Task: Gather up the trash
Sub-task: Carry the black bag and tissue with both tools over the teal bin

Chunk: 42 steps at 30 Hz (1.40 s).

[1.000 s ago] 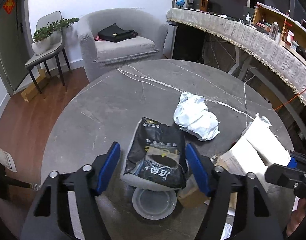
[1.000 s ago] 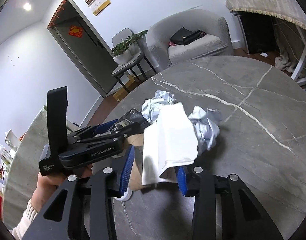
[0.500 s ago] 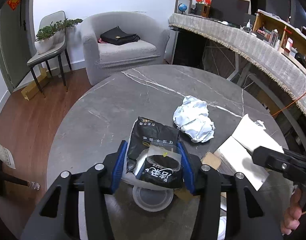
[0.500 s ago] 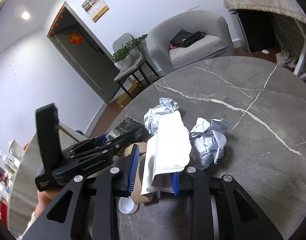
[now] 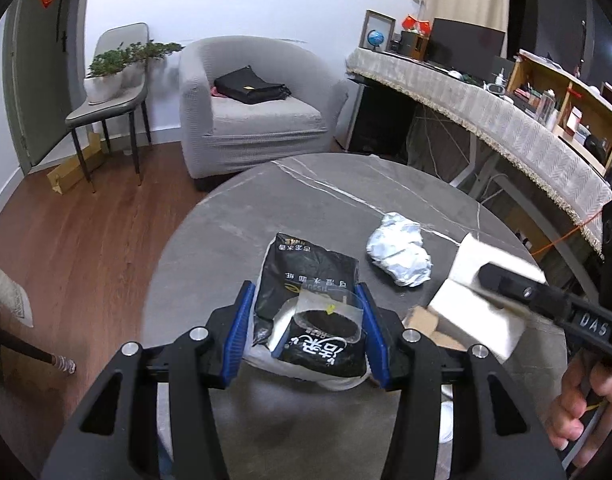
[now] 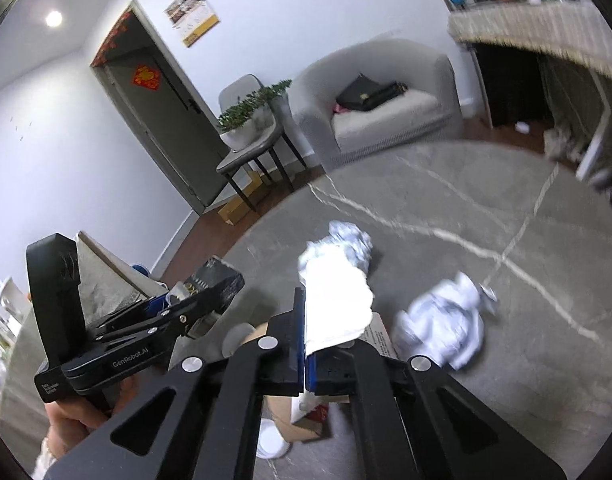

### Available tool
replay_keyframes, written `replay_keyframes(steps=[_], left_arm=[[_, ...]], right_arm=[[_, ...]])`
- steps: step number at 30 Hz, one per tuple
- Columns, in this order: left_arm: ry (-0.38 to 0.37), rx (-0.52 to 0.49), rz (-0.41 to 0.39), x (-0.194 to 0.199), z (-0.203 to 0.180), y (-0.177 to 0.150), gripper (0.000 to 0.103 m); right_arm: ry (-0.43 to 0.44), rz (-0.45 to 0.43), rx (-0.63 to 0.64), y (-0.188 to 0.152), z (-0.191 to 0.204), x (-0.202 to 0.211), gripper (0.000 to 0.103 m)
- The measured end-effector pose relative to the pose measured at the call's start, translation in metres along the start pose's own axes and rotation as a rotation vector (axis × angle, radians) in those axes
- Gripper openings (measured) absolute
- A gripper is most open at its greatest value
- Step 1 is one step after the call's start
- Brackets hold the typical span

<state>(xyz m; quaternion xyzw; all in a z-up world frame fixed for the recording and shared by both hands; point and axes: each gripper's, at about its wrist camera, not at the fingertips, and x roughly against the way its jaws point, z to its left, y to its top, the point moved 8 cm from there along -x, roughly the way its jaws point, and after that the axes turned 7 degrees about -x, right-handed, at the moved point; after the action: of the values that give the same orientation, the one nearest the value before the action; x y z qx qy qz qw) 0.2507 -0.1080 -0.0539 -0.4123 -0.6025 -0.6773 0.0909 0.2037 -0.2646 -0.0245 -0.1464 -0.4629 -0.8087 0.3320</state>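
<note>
Left gripper (image 5: 304, 326) half-closed gripping a load, right gripper (image 6: 305, 346) just clamped tight

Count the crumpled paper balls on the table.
2. One ball lies just beyond the white paper held in the right gripper; the other ball lies to its right. More may be hidden.

Left wrist view: round table (image 5: 234, 216) at frame centre; tissue packet (image 5: 306, 280) at lower centre, between left gripper (image 5: 306, 332) pads. Crumpled paper ball (image 5: 398, 252) right of packet. Armchair (image 5: 250, 112) behind table, bag (image 5: 250, 88) on seat. Chair (image 5: 106, 92) with plant (image 5: 122, 56) at upper left.
</note>
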Motion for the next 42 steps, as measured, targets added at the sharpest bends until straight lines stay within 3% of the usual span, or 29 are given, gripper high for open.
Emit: replay_keyframes(steps=[10,24,35,42], left_arm=[[0.041,0.075,-0.013,0.029,0.041,-0.012,0.053],[0.154,0.180,-0.018,0.069,0.108,-0.041,0.053],[0.223,0.219,0.082,0.073,0.145,-0.090,0.053],[0.226,0.255,0.187,0.061,0.161,-0.147,0.053]], right_arm=[[-0.064,-0.085,0.172,0.014,0.044,0.002,0.001],[0.030,-0.058,0.265,-0.006,0.113,-0.025,0.001],[0.105,0.018,0.323,-0.036,0.169,-0.056,0.000],[0.141,0.098,0.368,-0.070,0.205,-0.080,0.000]])
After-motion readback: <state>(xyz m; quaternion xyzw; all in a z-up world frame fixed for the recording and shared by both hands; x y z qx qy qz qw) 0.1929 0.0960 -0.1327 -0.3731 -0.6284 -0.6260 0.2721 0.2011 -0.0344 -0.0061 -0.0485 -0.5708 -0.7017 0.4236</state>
